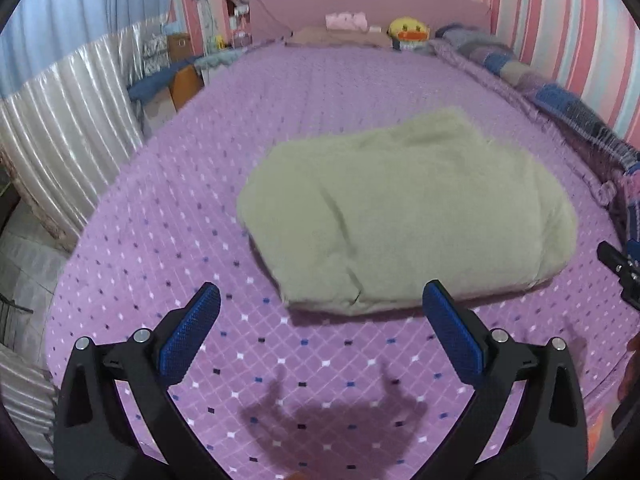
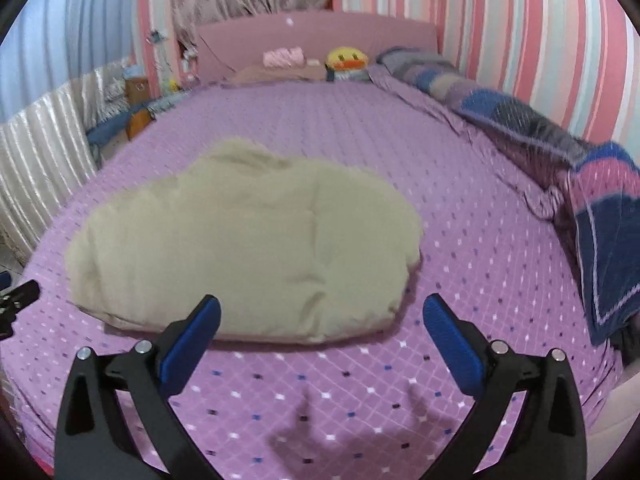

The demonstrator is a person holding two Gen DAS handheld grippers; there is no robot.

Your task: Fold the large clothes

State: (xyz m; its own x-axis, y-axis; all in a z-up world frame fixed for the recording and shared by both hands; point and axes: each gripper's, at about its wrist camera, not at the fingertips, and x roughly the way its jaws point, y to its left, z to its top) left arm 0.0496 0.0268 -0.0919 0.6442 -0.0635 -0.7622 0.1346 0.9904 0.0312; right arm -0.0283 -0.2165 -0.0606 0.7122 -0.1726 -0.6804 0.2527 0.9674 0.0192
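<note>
Nearest the left wrist camera, the left gripper (image 1: 320,300) hangs above the bed with its blue pads (image 1: 191,334) spread wide and nothing between them; its shadow falls on the purple diamond-patterned bedspread (image 1: 160,208) just below. In the right wrist view the right gripper (image 2: 320,312) is likewise spread wide and holds nothing, its shadow on bare bedspread at the near edge of the bed; part of the other tool shows at the frame edge in each view.

Just past both sets of fingertips lies the folded beige garment (image 1: 404,208), a thick, soft-edged bundle resting flat on the bedspread, its near folded edge facing the grippers and touched by neither; in the right view the garment (image 2: 248,240) sits left of centre, with open bedspread to its right.

Beyond it the bedspread runs bare toward the pink headboard (image 1: 368,8); a rolled patchwork quilt (image 2: 520,120) lines the right edge against the striped wall (image 2: 540,40); a yellow duck plush (image 1: 408,32) and a pink item sit by the headboard; silvery curtains (image 1: 60,120) hang past the left edge.
</note>
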